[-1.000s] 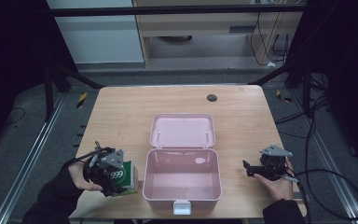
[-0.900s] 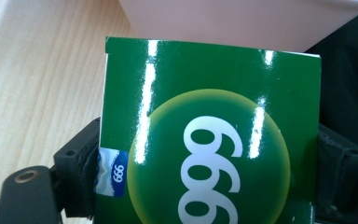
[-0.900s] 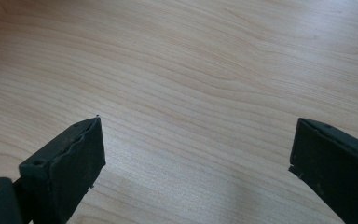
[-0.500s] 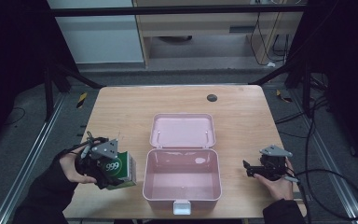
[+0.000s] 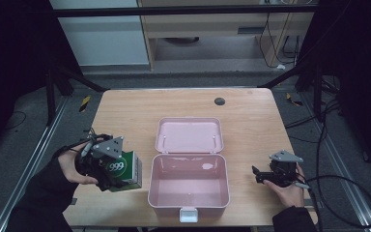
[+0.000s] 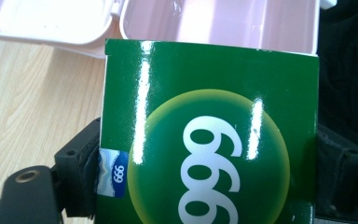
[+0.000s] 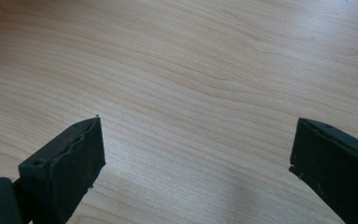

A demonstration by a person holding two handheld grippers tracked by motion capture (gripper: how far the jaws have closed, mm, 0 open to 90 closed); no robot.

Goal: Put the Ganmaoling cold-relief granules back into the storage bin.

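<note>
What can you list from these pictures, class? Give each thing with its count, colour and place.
Table: one, light wood, centre of the high view.
Lunch box: one, pink, open and empty, near the table's front edge, its lid lying flat behind it.
Carton: one, green with white "999", left of the lunch box.
Round spot: one, dark, near the table's far edge.
Left gripper: one, black, fingers closed on the carton.
Right gripper: one, black, fingers open over bare table.
</note>
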